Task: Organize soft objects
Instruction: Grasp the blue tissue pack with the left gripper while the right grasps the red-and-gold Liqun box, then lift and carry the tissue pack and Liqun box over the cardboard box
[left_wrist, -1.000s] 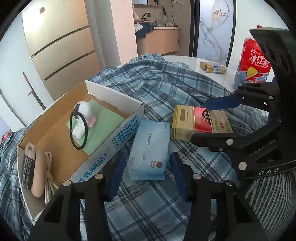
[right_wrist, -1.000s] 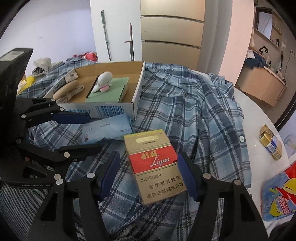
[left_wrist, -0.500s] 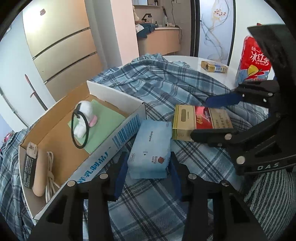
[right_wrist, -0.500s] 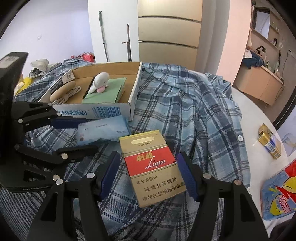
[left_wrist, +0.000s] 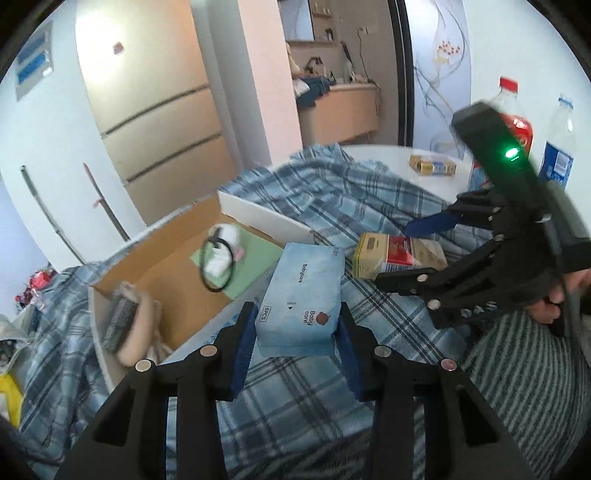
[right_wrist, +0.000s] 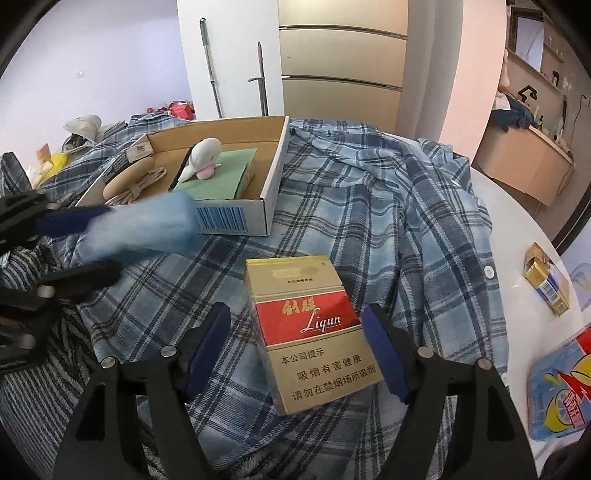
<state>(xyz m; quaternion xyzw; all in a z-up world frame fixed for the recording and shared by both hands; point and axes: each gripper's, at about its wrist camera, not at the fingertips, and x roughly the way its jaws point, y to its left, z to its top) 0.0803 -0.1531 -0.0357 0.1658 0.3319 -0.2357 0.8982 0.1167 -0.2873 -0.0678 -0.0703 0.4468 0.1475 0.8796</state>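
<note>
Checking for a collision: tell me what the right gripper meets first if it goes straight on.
Probably the cigarette box, lying on the plaid shirt between the open right gripper fingers.

The blue tissue pack (left_wrist: 301, 295) reads "Babycare" along its top, with "6PCS" and "Baby care" beside a small red mark near its front end. The cigarette pack (right_wrist: 314, 332) carries gold Chinese characters and the script "Liqun" on its red band, and below on the gold part "本公司提示 吸烟有害健康 请勿在禁烟场所吸烟"; a small line of print under its lid is too fine to read. The cardboard box (right_wrist: 229, 218) bears a blue barcode on its white wall, and the letters "DAS" show faintly on the black gripper body (left_wrist: 476, 310).
</note>
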